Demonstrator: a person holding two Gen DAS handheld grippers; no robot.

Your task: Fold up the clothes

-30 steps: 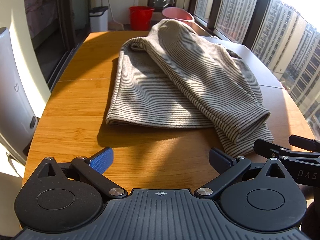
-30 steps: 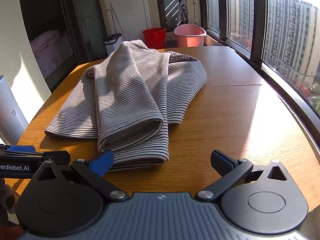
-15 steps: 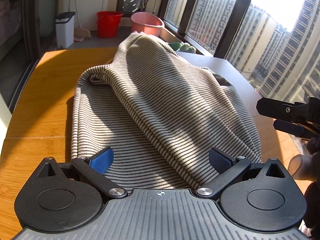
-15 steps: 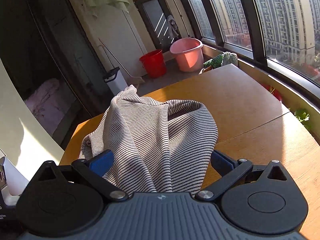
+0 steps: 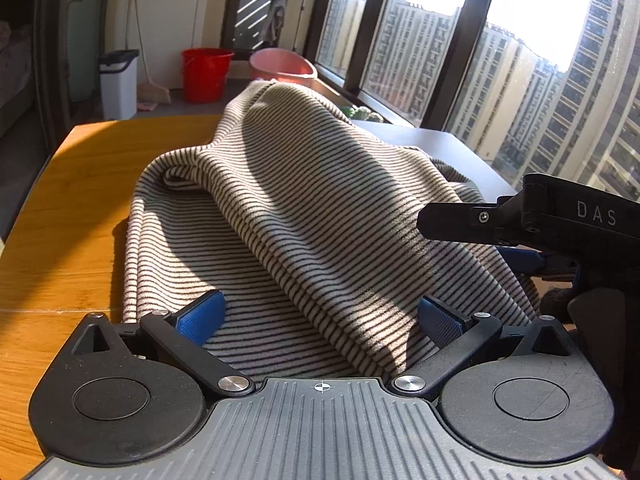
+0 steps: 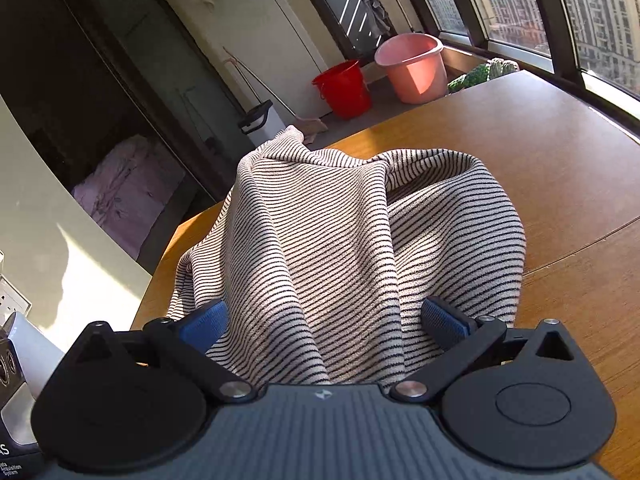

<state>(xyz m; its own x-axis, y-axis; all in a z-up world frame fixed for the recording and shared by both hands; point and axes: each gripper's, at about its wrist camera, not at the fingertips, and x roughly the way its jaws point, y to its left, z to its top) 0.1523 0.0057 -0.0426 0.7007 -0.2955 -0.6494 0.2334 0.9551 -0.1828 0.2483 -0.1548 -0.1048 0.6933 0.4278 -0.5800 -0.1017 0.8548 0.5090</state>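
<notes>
A striped garment (image 5: pixel 320 216) is lying in a loose, half-gathered heap on the wooden table (image 5: pixel 72 216), its long axis running away from both cameras toward the far end by the windows, with one thick fold slanting across the flatter layers beneath. The near hem is sitting directly between the blue pads of the left gripper (image 5: pixel 318 318), whose jaws are standing wide apart with cloth lying between them but nothing pinched. In the right wrist view the same garment (image 6: pixel 344 248) is filling the gap of the right gripper (image 6: pixel 324 324), which is likewise spread wide and closing on nothing. The right tool is also showing at the edge of the left view, hovering just over the cloth's right flank, so the two are working side by side at the near edge, the left one over the flatter layers and the right one over the raised fold. Judging by this, the coming grasp is turning on that near hem. Beyond the table, a red bucket (image 6: pixel 344 88) and a pink basin (image 6: pixel 412 68) are standing on the floor
</notes>
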